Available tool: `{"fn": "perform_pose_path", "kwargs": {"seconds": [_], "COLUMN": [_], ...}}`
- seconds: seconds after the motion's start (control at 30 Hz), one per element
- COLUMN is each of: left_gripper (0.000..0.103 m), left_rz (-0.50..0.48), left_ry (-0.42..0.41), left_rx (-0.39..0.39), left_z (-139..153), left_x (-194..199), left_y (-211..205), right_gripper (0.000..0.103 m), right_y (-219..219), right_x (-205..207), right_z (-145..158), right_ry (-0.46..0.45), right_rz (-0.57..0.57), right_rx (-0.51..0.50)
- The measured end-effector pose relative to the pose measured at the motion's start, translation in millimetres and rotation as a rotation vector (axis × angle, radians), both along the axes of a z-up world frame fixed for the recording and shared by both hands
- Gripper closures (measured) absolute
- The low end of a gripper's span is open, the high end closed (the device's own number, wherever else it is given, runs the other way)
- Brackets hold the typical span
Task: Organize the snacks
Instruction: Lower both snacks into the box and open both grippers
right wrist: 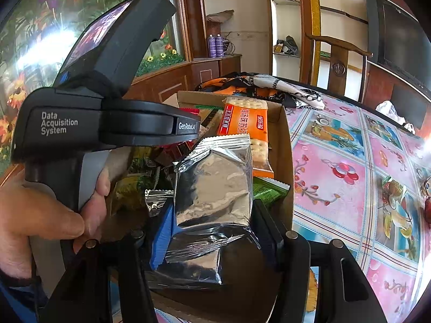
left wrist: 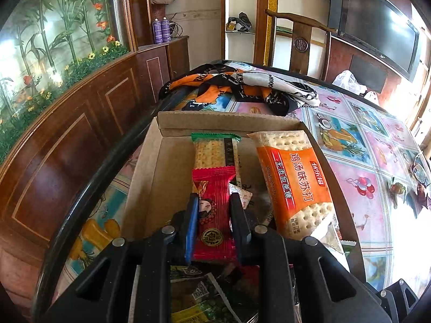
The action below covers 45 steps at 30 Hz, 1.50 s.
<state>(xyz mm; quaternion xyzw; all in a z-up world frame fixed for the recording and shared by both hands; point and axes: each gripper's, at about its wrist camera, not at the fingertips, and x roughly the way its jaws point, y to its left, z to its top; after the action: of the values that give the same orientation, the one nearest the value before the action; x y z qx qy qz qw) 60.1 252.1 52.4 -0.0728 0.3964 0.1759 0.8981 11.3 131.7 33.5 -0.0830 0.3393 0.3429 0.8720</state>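
Left gripper (left wrist: 212,202) is clamped tight on a red snack packet (left wrist: 211,215), one blue pad and one black pad squeezing its sides, and the packet hangs over the open cardboard box (left wrist: 229,123) that sits on the table. Inside that box, a green-edged cracker pack (left wrist: 215,150) lies lengthwise just beyond the red packet, and right beside it an orange soda-cracker pack (left wrist: 293,185) leans along the right-hand wall. Lower in the left wrist view, green and yellow wrappers (left wrist: 199,296) crowd the near end of the box under the gripper's body. Over to the right gripper (right wrist: 212,212): its jaws sit about half apart with a crinkled silver foil packet (right wrist: 212,188) pinched upright between them, the blue pad on the left side and the black finger on the right both pressed into the foil. That packet is above the near part of the same box, with the orange cracker pack visible behind it and a green wrapper (right wrist: 269,191) poking out at its right. The person's left hand (right wrist: 48,215) wraps the grey handle of the other gripper, whose black body reads "Data Acquisition System". The table wears a pink and blue fruit-patterned tablecloth (right wrist: 350,161), and an orange, black and white scarf (left wrist: 242,86) is bunched just past the far end of the box. A wooden chair (left wrist: 301,40) stands behind the table.
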Motion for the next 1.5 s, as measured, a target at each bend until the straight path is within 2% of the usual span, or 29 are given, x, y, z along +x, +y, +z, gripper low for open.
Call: {"fn": "perform_pose_path", "kwargs": {"seconds": [0.8, 1.03, 1.27, 1.5], "left_gripper": [0.058, 0.056, 0.049, 0.048], "left_rz": [0.019, 0.023, 0.029, 0.030], "left_ry": [-0.032, -0.040, -0.048, -0.050], "left_rx": [0.036, 0.048, 0.062, 0.064], "left_z": [8, 9, 11, 11], "left_x": [-4, -5, -6, -6], "left_y": [-1, -2, -2, -2], "right_gripper": [0.038, 0.038, 0.036, 0.035], "right_y": [-1, -1, 0, 1], "right_x": [-1, -1, -3, -4], "right_z": [-3, -2, -1, -1], "right_ry": [-0.016, -0.019, -0.023, -0.022], "right_rz": [0.001, 0.001, 0.005, 0.008], "right_rx": [-0.020, -0.022, -0.023, -0.026]}}
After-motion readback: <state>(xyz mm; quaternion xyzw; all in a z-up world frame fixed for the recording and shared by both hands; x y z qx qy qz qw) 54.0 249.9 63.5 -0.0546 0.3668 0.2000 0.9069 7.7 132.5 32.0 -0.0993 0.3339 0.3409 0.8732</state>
